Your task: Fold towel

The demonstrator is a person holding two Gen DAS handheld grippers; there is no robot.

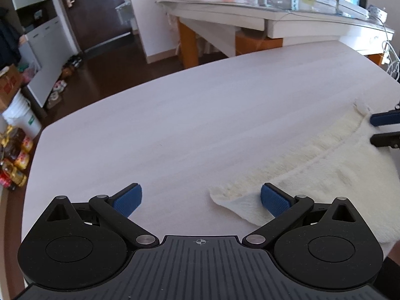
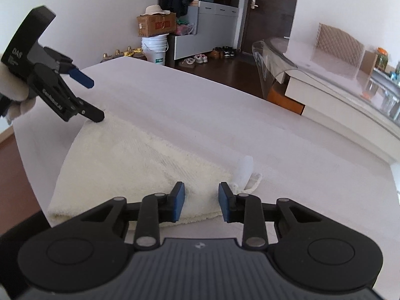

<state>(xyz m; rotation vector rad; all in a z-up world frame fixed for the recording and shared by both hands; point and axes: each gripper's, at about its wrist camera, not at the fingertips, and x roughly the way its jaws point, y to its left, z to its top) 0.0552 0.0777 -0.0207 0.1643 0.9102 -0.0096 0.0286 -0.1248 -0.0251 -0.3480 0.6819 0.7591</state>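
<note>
From the left wrist view: left claw (image 1: pixel 201 198) spread wide and empty, low over the table (image 1: pixel 175 125), with the near corner of the cream towel (image 1: pixel 312 175) just inside its right-hand pad; cloth running away to the right, where the right claw (image 1: pixel 380 130) stands at the far corner by the loop tag (image 1: pixel 361 106). From the right wrist view: right claw (image 2: pixel 202 203) partly open, straddling the towel (image 2: pixel 140 160) edge, pads not yet pressing; tag (image 2: pixel 243 168) just beyond; left claw (image 2: pixel 96 100) at the opposite corner. Long edge spanning claw to claw, each nearest its own corner.
</note>
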